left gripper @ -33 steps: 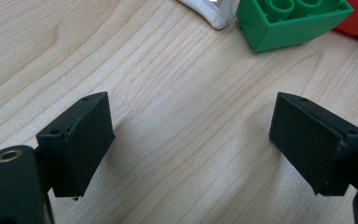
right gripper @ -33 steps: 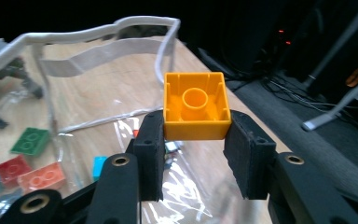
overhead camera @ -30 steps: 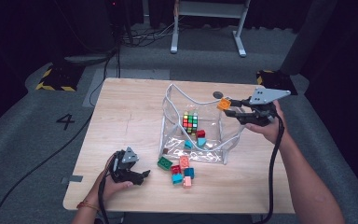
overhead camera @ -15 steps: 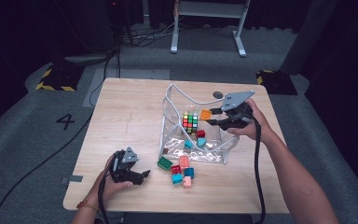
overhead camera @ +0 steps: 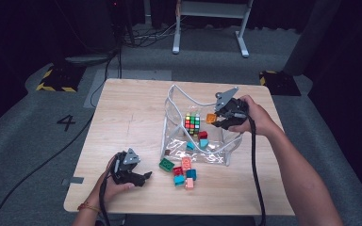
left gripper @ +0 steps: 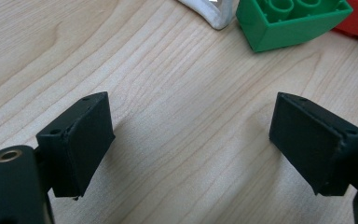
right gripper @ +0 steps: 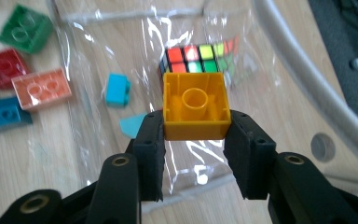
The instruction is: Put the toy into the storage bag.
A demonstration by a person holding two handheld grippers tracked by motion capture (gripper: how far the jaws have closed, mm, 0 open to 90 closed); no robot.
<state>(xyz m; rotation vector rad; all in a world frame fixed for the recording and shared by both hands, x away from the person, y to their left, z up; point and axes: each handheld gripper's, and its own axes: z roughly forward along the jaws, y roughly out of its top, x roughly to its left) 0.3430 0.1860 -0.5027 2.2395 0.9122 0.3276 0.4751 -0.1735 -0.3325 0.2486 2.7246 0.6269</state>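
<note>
The left half of the wooden table [overhead camera: 122,117] is lying bare, offering open passage. A clear plastic bag [overhead camera: 217,157] is occupying the middle, its white cord handles [overhead camera: 176,94] rising as obstacles. Loose building blocks [overhead camera: 184,172] are crowding the bag's near edge. The right gripper [overhead camera: 217,118] is holding an orange block [right gripper: 196,106] above a puzzle cube [overhead camera: 192,124]. Bare wood is showing between the left gripper [left gripper: 191,144] and a green block [left gripper: 289,23].
</note>
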